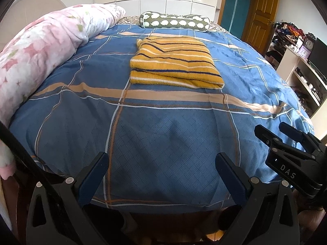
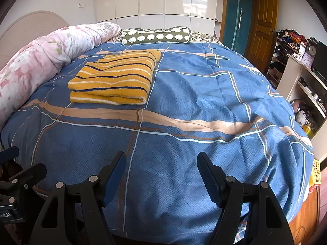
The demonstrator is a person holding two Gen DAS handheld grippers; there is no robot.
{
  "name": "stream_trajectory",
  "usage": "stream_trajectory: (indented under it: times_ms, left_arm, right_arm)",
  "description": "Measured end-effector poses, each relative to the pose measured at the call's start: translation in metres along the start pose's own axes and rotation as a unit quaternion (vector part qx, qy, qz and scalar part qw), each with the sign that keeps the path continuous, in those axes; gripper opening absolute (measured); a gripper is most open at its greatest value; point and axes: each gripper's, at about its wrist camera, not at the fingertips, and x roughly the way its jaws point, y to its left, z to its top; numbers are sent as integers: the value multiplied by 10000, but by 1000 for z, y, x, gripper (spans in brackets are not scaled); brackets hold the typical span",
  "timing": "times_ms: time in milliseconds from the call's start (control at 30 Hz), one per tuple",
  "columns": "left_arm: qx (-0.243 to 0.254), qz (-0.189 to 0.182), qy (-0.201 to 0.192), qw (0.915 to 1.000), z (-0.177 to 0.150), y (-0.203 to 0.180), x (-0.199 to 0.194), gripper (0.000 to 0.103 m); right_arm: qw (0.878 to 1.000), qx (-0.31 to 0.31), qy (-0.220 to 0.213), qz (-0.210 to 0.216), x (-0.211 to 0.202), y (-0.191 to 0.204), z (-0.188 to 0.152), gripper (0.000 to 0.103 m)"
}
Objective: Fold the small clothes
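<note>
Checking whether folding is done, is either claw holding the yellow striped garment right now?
No, the folded yellow striped garment lies alone on the blue bedspread, while both open claws hover near the bed's edge.

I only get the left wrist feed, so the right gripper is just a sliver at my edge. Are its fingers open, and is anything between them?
Observer: The right gripper has its fingers spread, with nothing between them; only the blue bedspread shows beyond.
Operator: Where is the garment from that side?
Observer: The folded yellow striped garment lies ahead and to the left of the right gripper, well apart from it.
Operator: Anything past the bed's right corner?
Observer: A yellow box sits low beside that corner.
</note>
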Motion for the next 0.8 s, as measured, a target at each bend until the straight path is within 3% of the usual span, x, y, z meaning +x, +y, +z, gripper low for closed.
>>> stream_trajectory:
  times_ms: [800]
  left_arm:
    - [-25,0,136,9999,-4,0,7,103]
  right_arm:
    - [10000,9,34,27,4,-2,-3,77]
